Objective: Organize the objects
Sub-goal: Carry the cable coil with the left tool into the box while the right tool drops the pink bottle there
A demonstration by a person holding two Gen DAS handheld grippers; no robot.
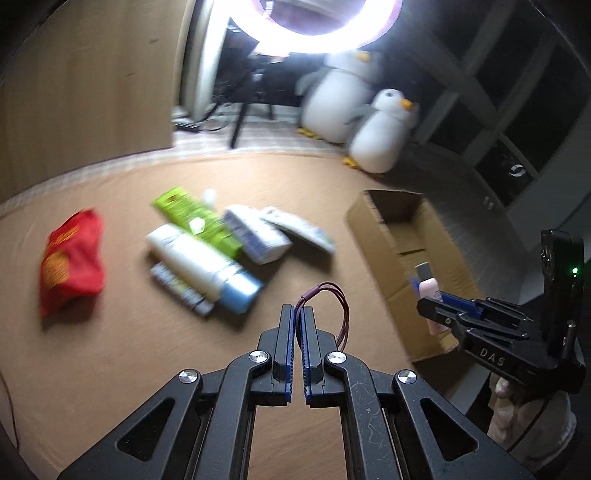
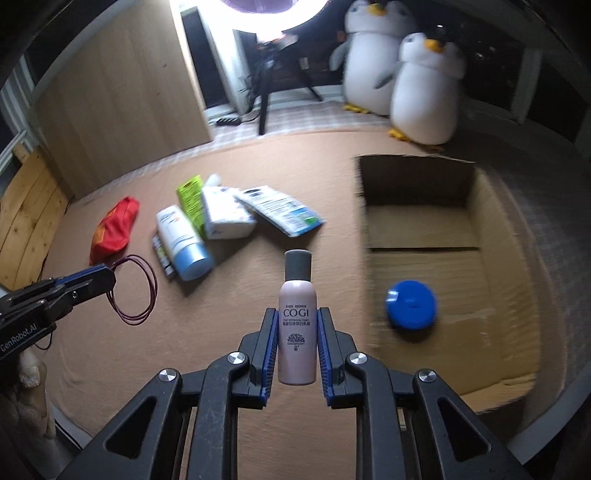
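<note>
Left gripper (image 1: 298, 314) lower centre, clamped on dark-red wire loop (image 1: 334, 310), right gripper (image 2: 297, 332) gripping pink bottle (image 2: 298, 325), cardboard box (image 2: 491, 206) at right.

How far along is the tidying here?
Done: only a blue round lid lies in the cardboard box. In hand: right gripper shut on the pink bottle; left gripper pinches a dark red wire loop. Left: the red pouch and the pile of tubes and packets.

It looked like a home room used for filming: two plush penguins (image 2: 402, 77) stood upper right, a ring light (image 1: 325, 22) glared at top, a tripod (image 2: 266, 88) beneath it.
</note>
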